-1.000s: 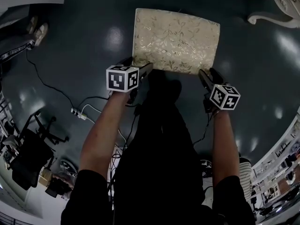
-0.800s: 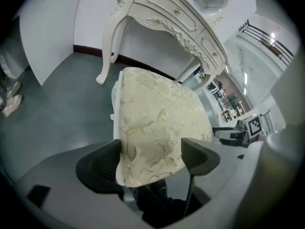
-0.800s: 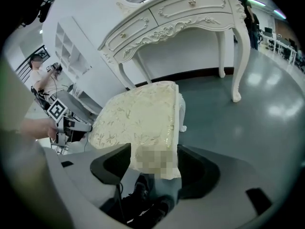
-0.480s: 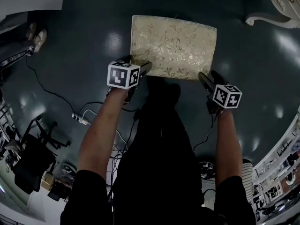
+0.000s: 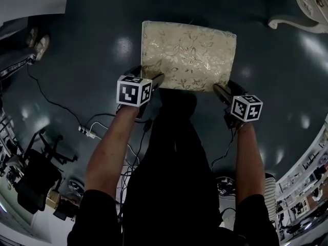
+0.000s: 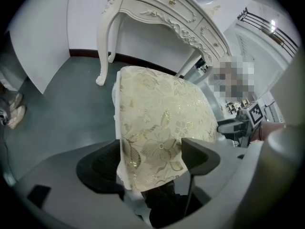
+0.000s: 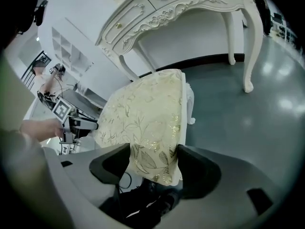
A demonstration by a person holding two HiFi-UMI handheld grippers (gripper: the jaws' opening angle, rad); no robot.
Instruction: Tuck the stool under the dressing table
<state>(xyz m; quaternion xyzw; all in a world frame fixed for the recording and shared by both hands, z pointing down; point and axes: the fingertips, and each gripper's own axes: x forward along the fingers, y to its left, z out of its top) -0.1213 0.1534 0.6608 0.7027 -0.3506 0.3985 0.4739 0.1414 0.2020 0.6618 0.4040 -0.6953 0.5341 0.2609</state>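
The stool [image 5: 187,55] has a cream cushion with a gold flower pattern and stands on the dark floor in front of me. My left gripper [image 5: 149,79] sits at its near left corner. In the left gripper view the cushion [image 6: 162,113] fills the gap and both pads of the left gripper [image 6: 152,159] lie against the fabric. My right gripper [image 5: 223,89] is at the near right corner. Its jaws have just been opening, and the cushion corner [image 7: 143,118] still sits between the pads of the right gripper [image 7: 152,163], touching both. The white carved dressing table [image 6: 162,8] stands beyond the stool.
A curved leg of the dressing table [image 5: 292,19] shows at the far right of the floor. Cables and a power strip [image 5: 87,129] lie at my left, with shoes [image 5: 38,40] further out. A white wall panel [image 6: 43,37] stands left of the table.
The stool has turned slightly, so it sits squarer to me and a little nearer in the head view. The left gripper shifted with its corner. The right gripper stayed at its corner.
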